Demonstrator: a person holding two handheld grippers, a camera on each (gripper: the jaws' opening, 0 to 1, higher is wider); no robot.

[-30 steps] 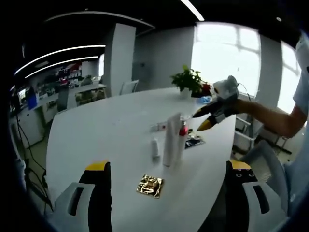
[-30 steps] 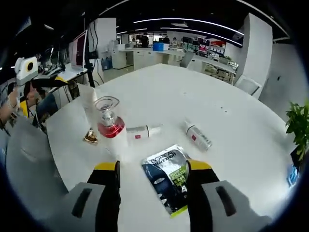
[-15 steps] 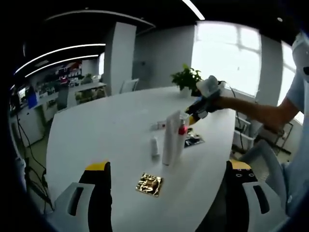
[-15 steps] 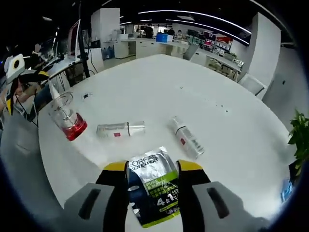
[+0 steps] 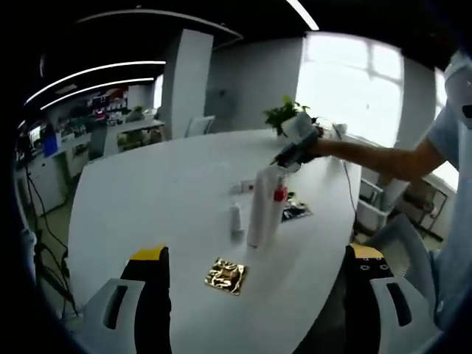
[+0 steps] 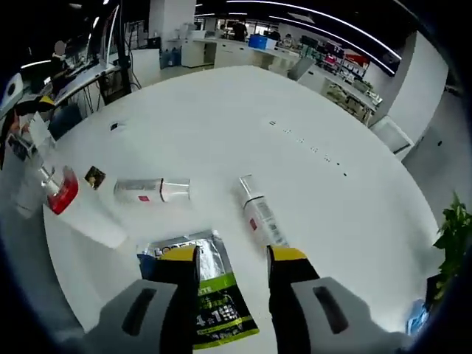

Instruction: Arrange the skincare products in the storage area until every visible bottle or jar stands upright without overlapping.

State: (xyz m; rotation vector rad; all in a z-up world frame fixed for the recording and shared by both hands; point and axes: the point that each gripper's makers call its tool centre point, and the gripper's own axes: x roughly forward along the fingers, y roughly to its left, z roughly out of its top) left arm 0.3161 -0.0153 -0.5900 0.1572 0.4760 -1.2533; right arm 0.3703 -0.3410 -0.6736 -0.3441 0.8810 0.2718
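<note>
In the left gripper view a tall white tube (image 5: pixel 259 206) stands upright mid-table, with a red-based bottle (image 5: pixel 280 195) just behind it. A small white bottle (image 5: pixel 236 221) lies flat to their left. My left gripper (image 5: pixel 258 259) is wide open near the table edge, holding nothing. My right gripper (image 5: pixel 295 144) hovers beyond the tube. In the right gripper view my right gripper (image 6: pixel 233 254) is open above a dark-and-green sachet (image 6: pixel 210 302). A white bottle (image 6: pixel 262 217) lies just ahead of it. Another bottle (image 6: pixel 151 189) lies to its left, near the red-based bottle (image 6: pixel 60 193).
A gold foil sachet (image 5: pixel 226 275) lies near my left gripper and shows again as a gold sachet (image 6: pixel 94 177) beside the lying bottle. A potted plant (image 5: pixel 284 116) stands at the table's far side. The round white table (image 6: pixel 310 110) has bare surface beyond the bottles. Chairs stand around the edge.
My right gripper has moved forward over the dark sachet toward the lying bottle, and its jaws have narrowed a little. My left gripper stays open in place.
</note>
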